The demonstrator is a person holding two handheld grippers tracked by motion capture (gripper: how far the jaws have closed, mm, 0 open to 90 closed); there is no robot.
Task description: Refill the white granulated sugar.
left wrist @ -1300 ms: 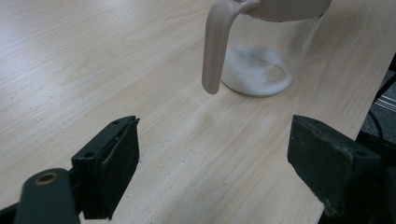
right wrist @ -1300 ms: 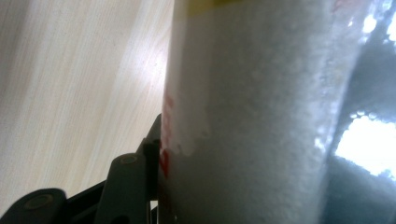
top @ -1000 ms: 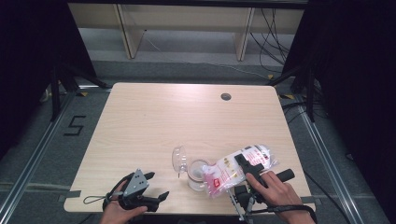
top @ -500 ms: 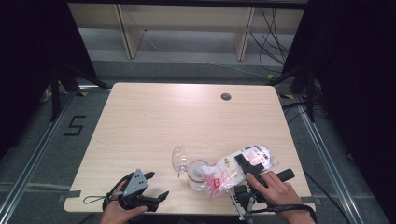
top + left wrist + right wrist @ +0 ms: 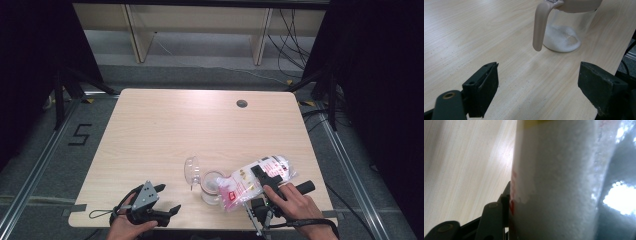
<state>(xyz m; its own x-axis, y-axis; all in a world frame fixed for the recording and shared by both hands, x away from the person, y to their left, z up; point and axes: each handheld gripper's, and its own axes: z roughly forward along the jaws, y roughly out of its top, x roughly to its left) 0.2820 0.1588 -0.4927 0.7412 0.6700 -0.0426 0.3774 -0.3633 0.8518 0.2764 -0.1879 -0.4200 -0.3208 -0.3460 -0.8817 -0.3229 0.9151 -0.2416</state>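
Note:
A clear jar (image 5: 210,186) with a beige handle (image 5: 540,27) stands near the table's front edge, its hinged lid (image 5: 192,172) flipped open to the left. White granules (image 5: 561,37) cover its bottom. A clear bag of white granules (image 5: 252,181) with red print lies tilted, its left end over the jar's mouth. My right gripper (image 5: 263,175) is shut on the bag; one finger (image 5: 495,216) presses its side, and the bag (image 5: 559,182) hides the other. My left gripper (image 5: 159,202) rests open at the front left, jaws wide in the left gripper view (image 5: 540,92), the jar beyond them.
The light wooden table (image 5: 165,130) has a round cable hole (image 5: 242,103) at the back right. Its front edge runs just under both hands. Dark stands flank the table, and pale shelving (image 5: 200,20) stands behind it on the grey floor.

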